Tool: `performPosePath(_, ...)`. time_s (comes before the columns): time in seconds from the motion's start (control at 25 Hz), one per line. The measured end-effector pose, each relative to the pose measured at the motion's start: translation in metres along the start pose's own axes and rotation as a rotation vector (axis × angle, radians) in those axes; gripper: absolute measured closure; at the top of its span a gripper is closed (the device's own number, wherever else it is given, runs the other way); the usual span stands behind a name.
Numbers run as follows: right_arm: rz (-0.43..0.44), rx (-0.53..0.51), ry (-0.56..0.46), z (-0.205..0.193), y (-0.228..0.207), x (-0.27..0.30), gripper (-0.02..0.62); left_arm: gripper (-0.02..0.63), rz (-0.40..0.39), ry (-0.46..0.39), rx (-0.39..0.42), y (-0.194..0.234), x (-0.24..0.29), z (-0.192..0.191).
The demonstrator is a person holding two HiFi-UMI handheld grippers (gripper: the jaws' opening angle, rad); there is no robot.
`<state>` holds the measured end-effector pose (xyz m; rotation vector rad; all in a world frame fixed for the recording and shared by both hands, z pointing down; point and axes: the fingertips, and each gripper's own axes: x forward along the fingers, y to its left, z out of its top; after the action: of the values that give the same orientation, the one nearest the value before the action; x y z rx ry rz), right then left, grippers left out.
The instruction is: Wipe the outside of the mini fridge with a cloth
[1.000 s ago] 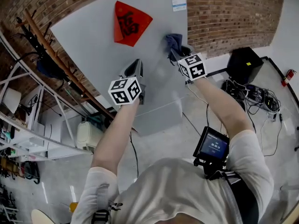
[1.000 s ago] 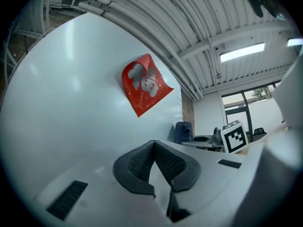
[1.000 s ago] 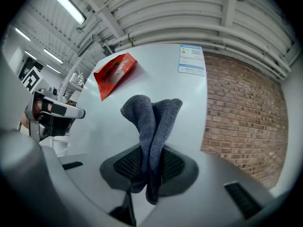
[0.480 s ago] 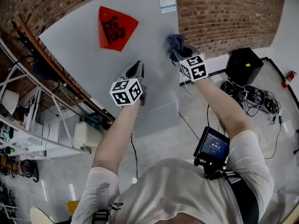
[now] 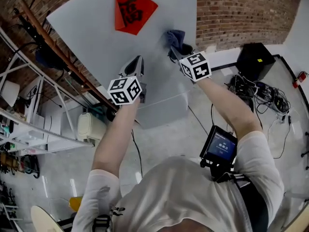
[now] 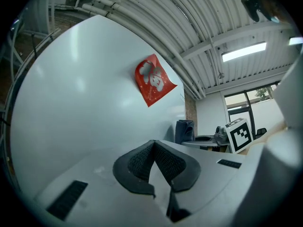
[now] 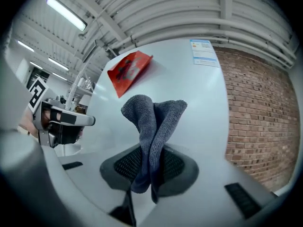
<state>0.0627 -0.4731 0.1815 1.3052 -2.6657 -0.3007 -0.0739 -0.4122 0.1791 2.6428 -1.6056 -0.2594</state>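
Right gripper view: your right gripper (image 7: 150,162) pinches the cloth (image 7: 152,119), its fold projecting to rub the fridge (image 7: 201,112); your left gripper (image 6: 155,160) is closed and empty.

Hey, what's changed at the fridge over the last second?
The right gripper swept the cloth out to the right edge of the fridge, then back in toward the middle of its face. It stays clamped on the cloth. The left gripper stayed shut and empty near the fridge, and the red decoration hasn't moved.

Head view downward; gripper views close against fridge (image 5: 96,37)
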Motion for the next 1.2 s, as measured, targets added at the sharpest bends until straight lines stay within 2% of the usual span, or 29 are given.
performPosePath(0.4,0.2,-0.083,0.001,0.013,0.158,0.048,0.512,0.606,0.174,0.017,-0.061,0.092,-0.097,-0.01)
performPosePath(0.76,0.333,-0.101,-0.014,0.027,0.282,0.095,0.512,0.606,0.294,0.045,-0.046,0.153,-0.181,-0.013)
performPosePath(0.96,0.352,-0.104,0.0,0.026,0.327,0.126,0.512,0.606,0.337,0.057,-0.053,0.185,-0.219,-0.014)
performPosePath(1.2,0.313,-0.113,0.014,0.012,0.343,0.151,0.512,0.606,0.335,0.052,-0.072,0.205,-0.244,-0.02)
